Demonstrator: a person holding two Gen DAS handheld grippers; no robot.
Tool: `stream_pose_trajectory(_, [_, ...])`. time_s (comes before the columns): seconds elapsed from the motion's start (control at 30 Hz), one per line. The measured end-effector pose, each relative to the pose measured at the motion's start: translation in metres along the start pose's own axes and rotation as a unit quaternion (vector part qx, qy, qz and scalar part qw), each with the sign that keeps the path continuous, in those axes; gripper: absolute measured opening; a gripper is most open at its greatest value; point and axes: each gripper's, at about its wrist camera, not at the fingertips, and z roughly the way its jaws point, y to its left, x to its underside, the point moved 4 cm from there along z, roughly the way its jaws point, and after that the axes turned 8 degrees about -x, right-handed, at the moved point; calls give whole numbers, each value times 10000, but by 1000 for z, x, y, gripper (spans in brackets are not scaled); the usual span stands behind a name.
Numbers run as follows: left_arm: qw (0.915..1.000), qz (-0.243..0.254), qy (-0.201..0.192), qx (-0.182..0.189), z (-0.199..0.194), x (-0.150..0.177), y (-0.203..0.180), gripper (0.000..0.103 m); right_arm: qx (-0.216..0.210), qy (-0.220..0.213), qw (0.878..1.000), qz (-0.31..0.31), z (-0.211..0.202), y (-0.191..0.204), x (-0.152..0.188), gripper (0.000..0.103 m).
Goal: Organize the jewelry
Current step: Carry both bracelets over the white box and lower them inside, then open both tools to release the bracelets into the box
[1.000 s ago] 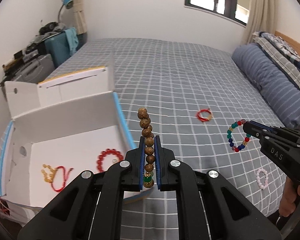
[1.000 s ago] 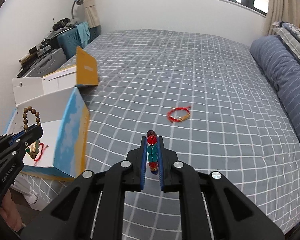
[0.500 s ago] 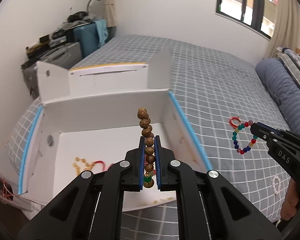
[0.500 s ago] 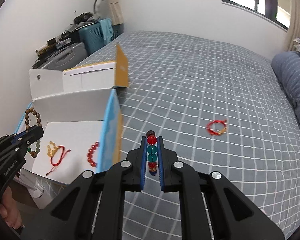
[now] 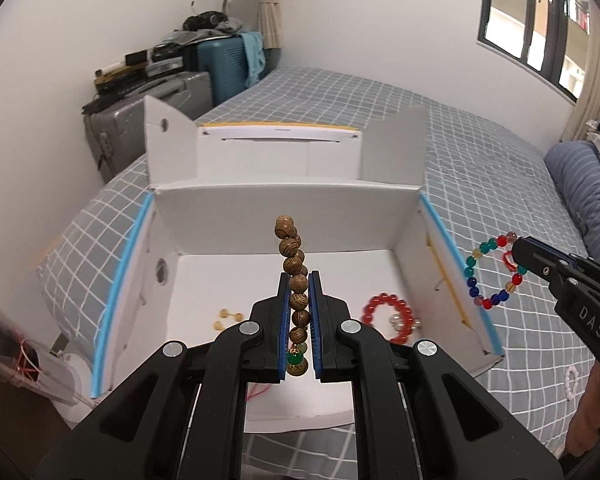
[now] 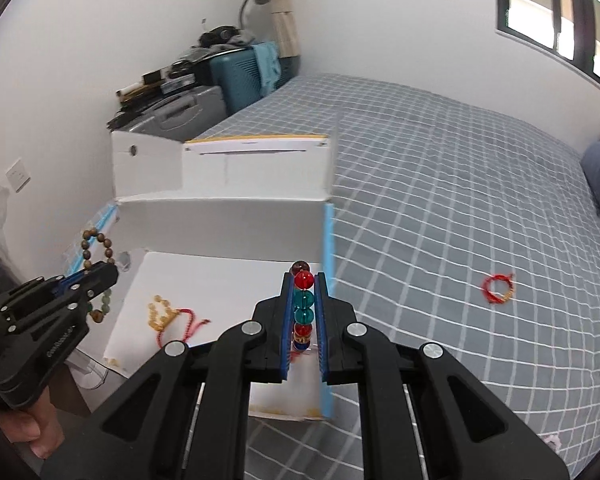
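My left gripper (image 5: pixel 299 280) is shut on a brown wooden bead bracelet (image 5: pixel 293 256) and holds it above the open white box (image 5: pixel 284 216). My right gripper (image 6: pixel 304 280) is shut on a multicolour glass bead bracelet (image 6: pixel 303 300), just over the box's right wall (image 6: pixel 327 264). That bracelet (image 5: pixel 488 272) and the right gripper (image 5: pixel 520 248) show at the right of the left wrist view. In the box lie a red bead bracelet (image 5: pixel 388 316) and a yellow bead and red cord bracelet (image 6: pixel 168 314). A red cord bracelet (image 6: pixel 498 288) lies on the bed.
The box stands at the bed's left edge with its lid flaps (image 5: pixel 276 152) upright behind it. A white bead bracelet (image 5: pixel 571 380) lies on the checked bedspread (image 6: pixel 440 200). Suitcases (image 5: pixel 156 120) stand by the wall. Pillows (image 5: pixel 584 184) lie at the far right.
Both grippers have swung left toward the box with their bracelets. The left one now hangs over the box's inside, and the right one has reached the box's right wall.
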Motion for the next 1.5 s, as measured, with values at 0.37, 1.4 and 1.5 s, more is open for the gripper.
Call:
stream_pose_trajectory(0.37, [9988,-233,266,-342,32,9,44,9,-119,377,9989,-239,60,47,12,9])
stream_pose_trajectory(1.4, [9955,-473,651,-509,70,25,66,71,218,626,9977,-164,99,50,28,76])
stream_pose_trajectory(1.5, [9960,-501,531,-518,65,21,65,82,204,556,9981,-145,90,45,25,80])
